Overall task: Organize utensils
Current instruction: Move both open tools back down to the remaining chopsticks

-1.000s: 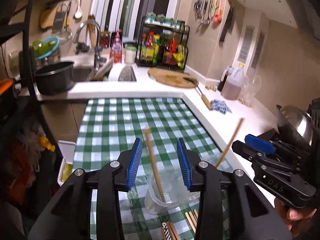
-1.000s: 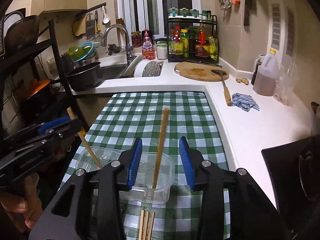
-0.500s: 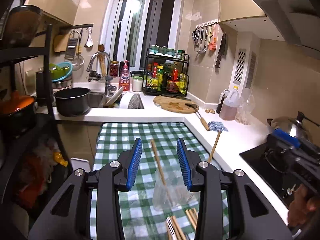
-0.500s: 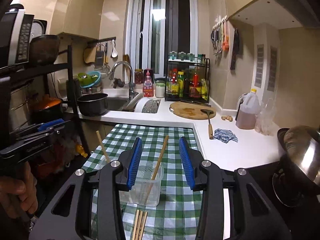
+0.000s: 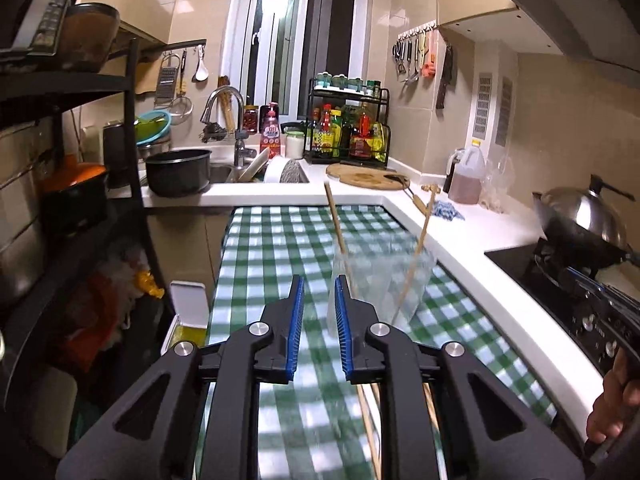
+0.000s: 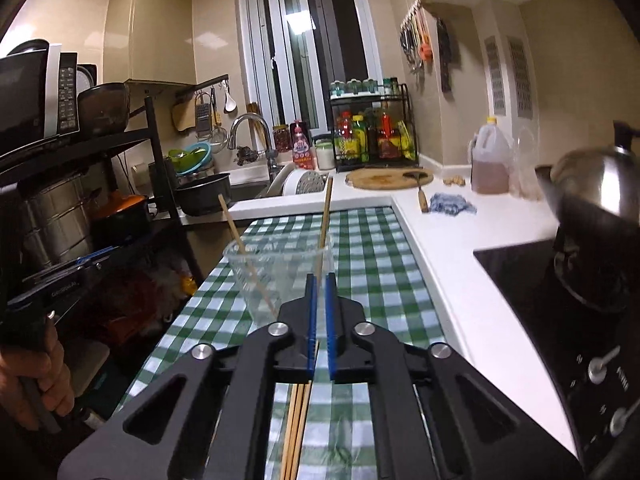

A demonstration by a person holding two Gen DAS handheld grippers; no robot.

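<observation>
While both grippers point along the green checked tablecloth (image 6: 368, 248), I note the clear plastic cup (image 6: 280, 276) standing on it just ahead of them, with two wooden chopsticks (image 6: 325, 224) leaning inside, one tipped left, the other nearly upright. More loose chopsticks (image 6: 298, 420) lie flat on the cloth under the right gripper (image 6: 320, 320). Its jaws are together with only a sliver between the blue pads; I see nothing clamped. The left gripper (image 5: 319, 320) has its jaws closing, a narrow gap remaining and only bare cloth between them; in its view the cup (image 5: 380, 280) sits just beyond its right pad and reads blurred. A hand (image 6: 28, 384) grips the left tool's handle at the frame edge. To the right, a lidded wok (image 5: 580, 220) rests on the stove.
</observation>
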